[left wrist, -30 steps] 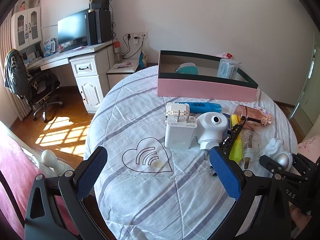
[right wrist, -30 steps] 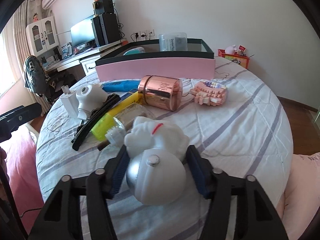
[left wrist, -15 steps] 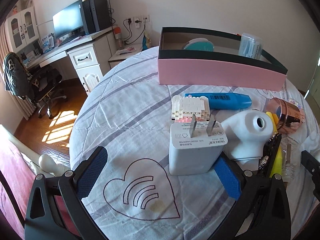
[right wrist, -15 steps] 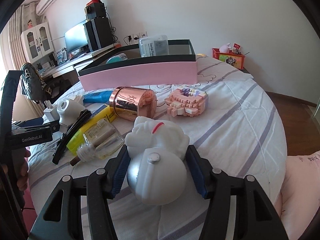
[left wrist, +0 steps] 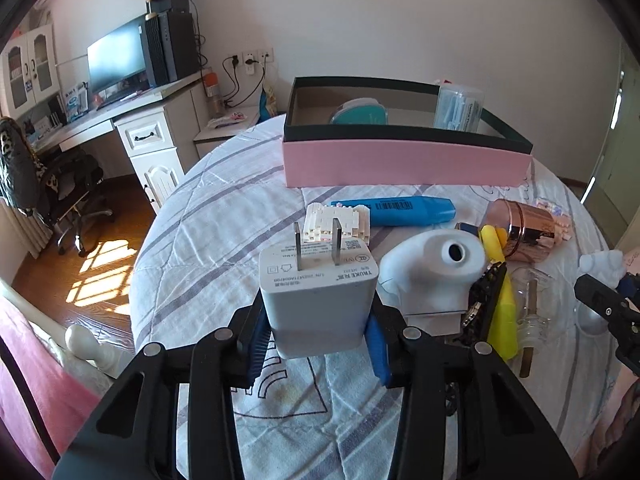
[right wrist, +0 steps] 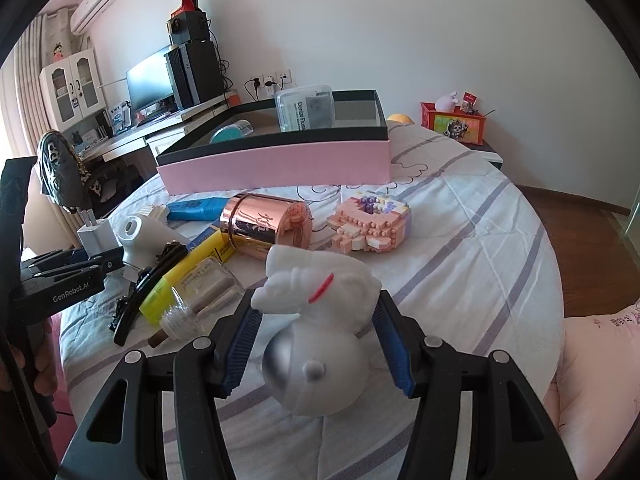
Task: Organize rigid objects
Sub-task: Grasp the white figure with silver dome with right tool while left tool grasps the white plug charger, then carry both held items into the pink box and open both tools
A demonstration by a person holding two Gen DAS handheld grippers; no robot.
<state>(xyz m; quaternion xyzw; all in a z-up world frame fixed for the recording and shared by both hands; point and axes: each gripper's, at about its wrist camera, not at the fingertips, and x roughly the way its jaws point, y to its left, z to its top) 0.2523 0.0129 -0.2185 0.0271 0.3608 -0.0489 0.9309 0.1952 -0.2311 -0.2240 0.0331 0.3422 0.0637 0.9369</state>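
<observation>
A white wall charger (left wrist: pixel 318 292) stands prongs up on the quilted round table. My left gripper (left wrist: pixel 317 344) is closing on it, and its blue pads (left wrist: pixel 378 350) touch both of its sides. From the right wrist view the same charger (right wrist: pixel 96 236) sits at the far left. My right gripper (right wrist: pixel 318 344) is shut on a white figurine (right wrist: pixel 316 304) with a silver dome, held just above the cloth. The pink box (left wrist: pixel 404 160) with a dark rim stands at the back, holding a teal round case (left wrist: pixel 360 110) and a clear floss tub (left wrist: pixel 458 108).
Around the charger lie a white block model (left wrist: pixel 336 222), a blue marker (left wrist: pixel 396 210), a white device with a round hole (left wrist: pixel 436 276), a black hair clip (left wrist: pixel 480 304), a yellow highlighter (left wrist: pixel 500 312), a glass bottle (left wrist: pixel 532 304) and a copper jar (left wrist: pixel 524 232). A pink brick model (right wrist: pixel 370 226) sits mid-table.
My left gripper went forward over the heart print to the charger, and its wide jaws came in onto the charger's sides. The right gripper kept its hold on the figurine and drifted slightly.
</observation>
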